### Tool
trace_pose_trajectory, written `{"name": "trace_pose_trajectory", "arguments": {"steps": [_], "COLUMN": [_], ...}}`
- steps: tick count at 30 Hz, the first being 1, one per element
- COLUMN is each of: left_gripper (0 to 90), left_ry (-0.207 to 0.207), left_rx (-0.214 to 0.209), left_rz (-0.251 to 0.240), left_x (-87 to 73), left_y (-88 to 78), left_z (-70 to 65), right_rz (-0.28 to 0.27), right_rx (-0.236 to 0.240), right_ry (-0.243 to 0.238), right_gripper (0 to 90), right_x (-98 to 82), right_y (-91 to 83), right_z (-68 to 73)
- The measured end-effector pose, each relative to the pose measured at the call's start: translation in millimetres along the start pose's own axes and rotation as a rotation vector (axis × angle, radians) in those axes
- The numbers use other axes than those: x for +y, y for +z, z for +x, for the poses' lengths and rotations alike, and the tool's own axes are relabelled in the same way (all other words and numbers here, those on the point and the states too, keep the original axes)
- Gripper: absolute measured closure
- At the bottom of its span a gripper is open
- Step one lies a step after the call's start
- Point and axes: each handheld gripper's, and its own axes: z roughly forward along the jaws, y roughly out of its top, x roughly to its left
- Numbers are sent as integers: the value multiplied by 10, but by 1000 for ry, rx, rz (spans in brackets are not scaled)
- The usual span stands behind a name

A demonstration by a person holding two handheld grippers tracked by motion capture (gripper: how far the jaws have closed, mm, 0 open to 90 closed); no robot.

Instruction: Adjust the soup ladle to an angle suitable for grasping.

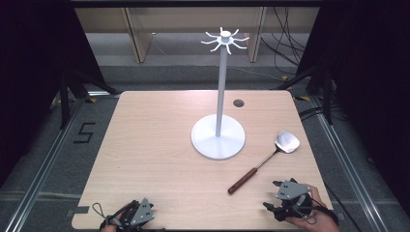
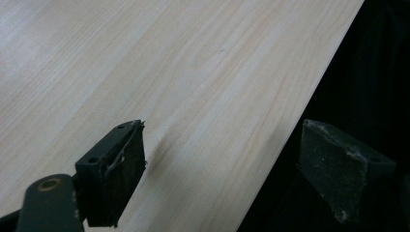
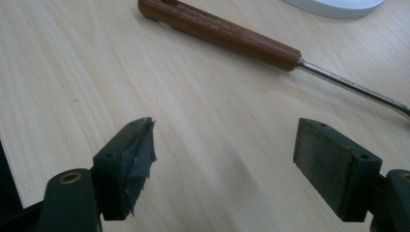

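A spatula lies flat on the table's right side, its brown wooden handle [image 1: 241,180] toward me and its metal blade [image 1: 286,141] farther back. A white stand with a round base [image 1: 218,140], a tall pole [image 1: 221,92] and curved hooks at the top [image 1: 225,39] is at the table's middle. My right gripper [image 1: 270,195] sits at the front right, just right of the handle's end, open and holding nothing. In the right gripper view the jaws [image 3: 225,140] stand wide apart and the handle [image 3: 222,34] lies ahead of them. My left gripper [image 1: 126,217] rests at the front left edge, open [image 2: 222,145] over bare wood.
The light wood table [image 1: 154,145] has a small round cable hole [image 1: 238,103] at the back right. In the left gripper view the table's edge [image 2: 309,101] runs past the right jaw, with darkness beyond. Dark curtains and metal rails flank the table.
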Motion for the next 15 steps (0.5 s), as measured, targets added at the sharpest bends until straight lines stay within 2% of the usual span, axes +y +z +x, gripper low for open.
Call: {"name": "trace_pose_trajectory", "arguments": {"steps": [6,15], "left_gripper": [162,162], "left_ry": [3,-2], "left_rx": [-3,1], "left_rz": [4,0], "left_x": [-1,-1], "left_y": [-4,1], "left_z": [1,-2], "right_rz": [20,22], "right_rx": [-3,-6], "right_ry": [-21,-22], "right_gripper": [242,243], "right_x": [21,36], "right_y": [3,6], "right_z": [-31,-30]}}
